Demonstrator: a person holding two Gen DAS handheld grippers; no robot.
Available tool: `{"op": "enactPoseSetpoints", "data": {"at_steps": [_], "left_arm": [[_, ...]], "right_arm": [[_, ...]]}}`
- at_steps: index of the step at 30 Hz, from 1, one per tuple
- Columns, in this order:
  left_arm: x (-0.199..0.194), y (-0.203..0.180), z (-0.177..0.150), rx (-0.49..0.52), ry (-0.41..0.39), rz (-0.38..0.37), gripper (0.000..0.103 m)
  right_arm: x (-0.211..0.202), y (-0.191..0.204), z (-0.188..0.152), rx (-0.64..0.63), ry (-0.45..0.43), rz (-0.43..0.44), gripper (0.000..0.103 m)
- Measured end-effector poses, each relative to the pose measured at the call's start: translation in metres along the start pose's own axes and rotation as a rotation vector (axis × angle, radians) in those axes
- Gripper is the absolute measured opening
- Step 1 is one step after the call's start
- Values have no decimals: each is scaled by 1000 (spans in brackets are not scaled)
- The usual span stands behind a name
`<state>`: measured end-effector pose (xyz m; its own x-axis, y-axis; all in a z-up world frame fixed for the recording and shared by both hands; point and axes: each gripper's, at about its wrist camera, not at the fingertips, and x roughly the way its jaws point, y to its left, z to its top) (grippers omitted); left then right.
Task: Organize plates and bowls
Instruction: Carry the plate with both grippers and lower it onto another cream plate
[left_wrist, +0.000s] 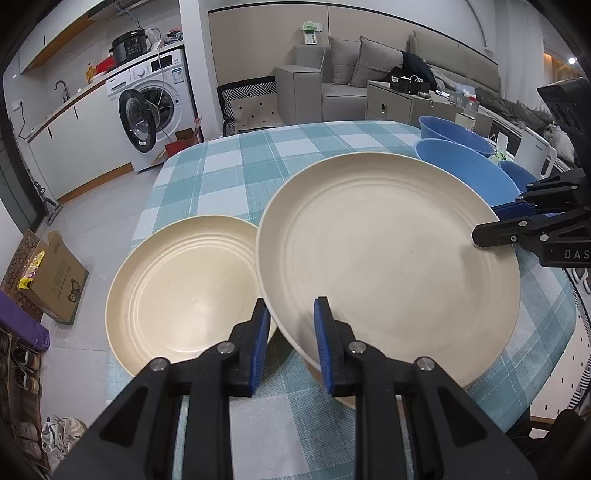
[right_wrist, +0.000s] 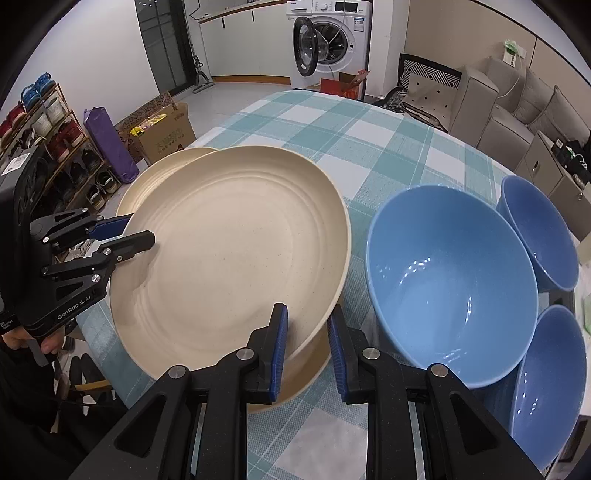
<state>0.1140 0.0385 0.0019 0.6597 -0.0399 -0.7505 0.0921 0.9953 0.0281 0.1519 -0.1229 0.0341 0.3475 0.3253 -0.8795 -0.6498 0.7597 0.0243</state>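
Both grippers have hold of the same big cream plate (left_wrist: 388, 258), one at each side of its rim, and it rides tilted and clear of the checked surface (left_wrist: 236, 173), which I take to be the reason for the two-handed hold: a wide, shallow plate pinched at one edge alone would sag or twist. The left gripper (left_wrist: 291, 343) straddles the rim at 6 o'clock in its own view, jaws set apart with the rim between the blue pads; whether both pads actually press on it I cannot tell for sure, though it looks like a grasp. The right gripper (right_wrist: 306, 347) does the same from the opposite side, its jaws bracketing the rim at 6 o'clock in the right wrist view. A smaller cream plate (left_wrist: 184, 295) lies flat on the surface at about 8 o'clock of the big one, its edge tucked just under the raised rim, and beneath the lifted plate another cream rim peeks out, possibly a further plate, though I cannot make it out well. My guess is the plates are being gathered into one stack. At 3 o'clock in the right wrist view sits a large blue bowl (right_wrist: 450, 284), with two smaller blue bowls (right_wrist: 539, 236) just beside it; they crowd that side, so the plate has little room to swing there.
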Motion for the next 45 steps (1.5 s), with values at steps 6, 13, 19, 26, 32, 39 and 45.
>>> {"op": "enactPoseSetpoints", "data": {"at_steps": [6,13,19,26,32,39,45], "left_arm": [[1,-2,-7,-12,3,-15,21],[6,-6,-14,-3,18,2,22],[10,-8,-20,-2,29,6,22],[13,-12,-23,11,40,11,23],[15,-16,-25,29,46,25,23],[15,-20,-28,44,53,33,25],[17,-24,-31,58,63,41,26]], "right_arm": [[2,0,-7,4,-1,-6,22],[12,1,-11,7,11,-17,22],[23,3,-12,2,28,-35,22],[28,4,-14,-6,39,-51,23],[36,5,-17,-17,51,-74,23],[40,8,-19,-37,55,-103,23],[44,11,-21,-54,66,-126,24]]}}
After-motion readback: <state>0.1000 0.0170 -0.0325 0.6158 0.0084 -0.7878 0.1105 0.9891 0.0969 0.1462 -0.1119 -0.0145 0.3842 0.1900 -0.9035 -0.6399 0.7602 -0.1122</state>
